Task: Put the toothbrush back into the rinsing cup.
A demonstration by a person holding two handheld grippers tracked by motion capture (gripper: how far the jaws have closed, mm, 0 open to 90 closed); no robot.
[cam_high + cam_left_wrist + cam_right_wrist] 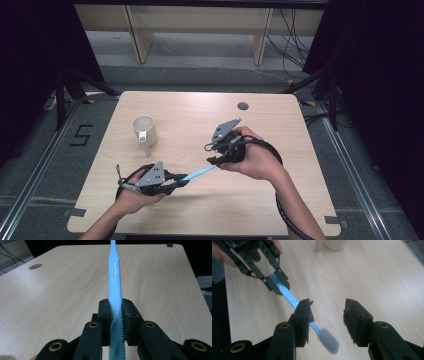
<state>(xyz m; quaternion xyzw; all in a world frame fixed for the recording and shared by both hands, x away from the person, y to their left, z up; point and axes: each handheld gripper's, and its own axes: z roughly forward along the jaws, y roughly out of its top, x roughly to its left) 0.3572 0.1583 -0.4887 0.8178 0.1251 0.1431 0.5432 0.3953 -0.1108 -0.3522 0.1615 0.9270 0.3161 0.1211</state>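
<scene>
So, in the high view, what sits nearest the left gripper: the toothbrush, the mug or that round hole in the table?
1. Toothbrush: clamped in the left gripper, slanting up to the right.
2. Mug: behind it, left of middle.
3. Round hole: near the far edge.

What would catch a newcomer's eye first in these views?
The light blue toothbrush, held above the middle of the table by its handle in the shut left gripper. Its bristle end lies between the open jaws of the right gripper. A white mug stands alone behind, to the left.
</scene>
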